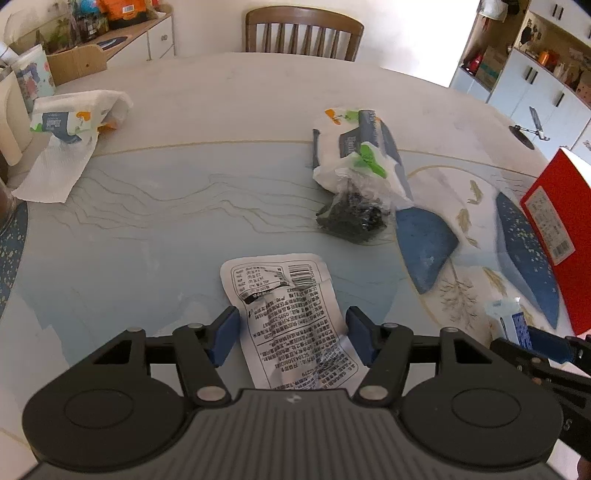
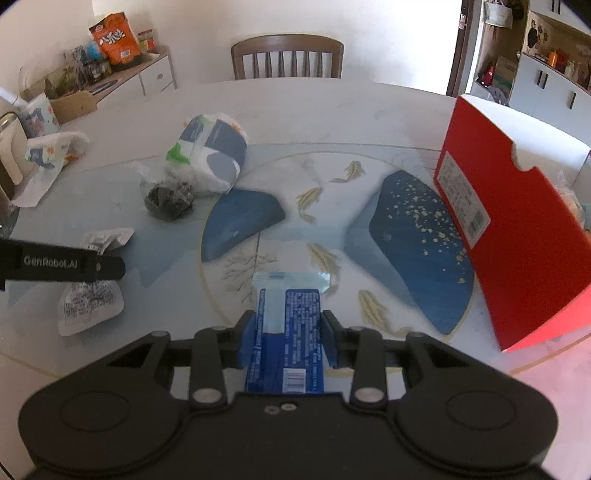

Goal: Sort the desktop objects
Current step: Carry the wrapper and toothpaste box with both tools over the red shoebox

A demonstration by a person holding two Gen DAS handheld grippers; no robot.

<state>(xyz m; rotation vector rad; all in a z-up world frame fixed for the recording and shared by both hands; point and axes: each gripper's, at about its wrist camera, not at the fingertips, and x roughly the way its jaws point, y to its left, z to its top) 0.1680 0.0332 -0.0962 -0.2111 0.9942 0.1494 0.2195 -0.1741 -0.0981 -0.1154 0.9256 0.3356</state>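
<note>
**Both claws loaded, open worktop ahead on the left**

My left claw (image 1: pixel 291 334) has its blue pads closed onto a white printed sachet (image 1: pixel 284 295), whose free end lies forward over the pale blue part of the worktop (image 1: pixel 147 229). My right claw (image 2: pixel 288 339) is clamped on a blue-and-white packet (image 2: pixel 288 325), its clear sealed end pointing toward the fish pattern at the worktop's centre.

Ahead of my left claw, a wide bare stretch runs to the worktop's far edge, where a wooden chair (image 1: pixel 303 33) stands. At the far left edge a torn tissue pack (image 1: pixel 70 118) spills a loose paper sheet toward me.

Ahead and to the right lies a clear bag of dark contents (image 1: pixel 351 214), touching a bigger tissue pack (image 1: pixel 354 147) behind it; both sit between my left claw and the far right part of the worktop.

On the right, a red carton (image 2: pixel 517 240) stands tilted at the worktop's right edge, close beside my right claw's path. A phone stand (image 1: pixel 532 129) sits near the far right edge.
</note>
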